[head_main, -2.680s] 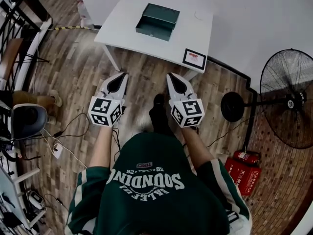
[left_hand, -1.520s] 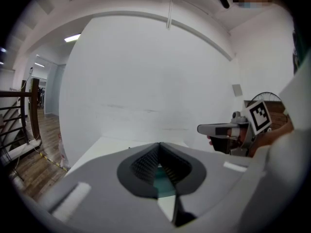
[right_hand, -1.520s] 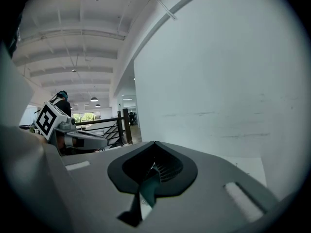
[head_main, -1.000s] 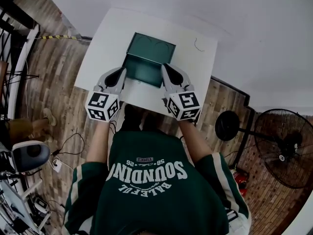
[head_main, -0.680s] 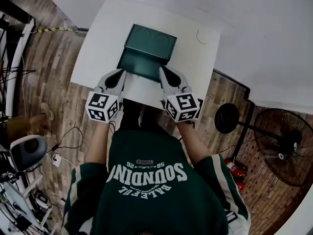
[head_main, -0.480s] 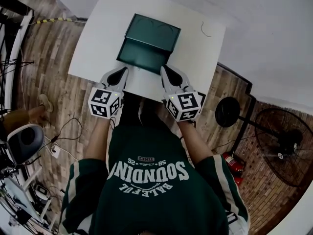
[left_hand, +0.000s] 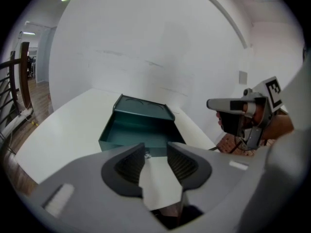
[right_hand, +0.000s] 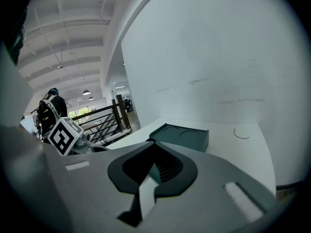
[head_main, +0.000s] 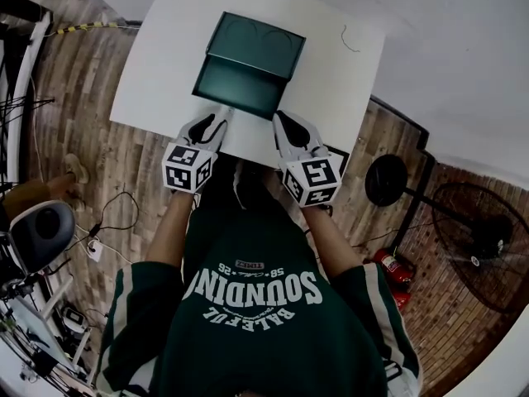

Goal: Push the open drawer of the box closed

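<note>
The dark green box, seemingly rigid, smooth and matt, is found on the white bench, with its shallow rectangular drawer drawn out towards the person. It is judged light and liable to slide, so a square push on the drawer front is advised. The fingers of the left gripper have just been opening and are parted with nothing between them. Those of the right gripper are closed and empty.

The box sits on the table, its drawer out toward the near edge.
</note>
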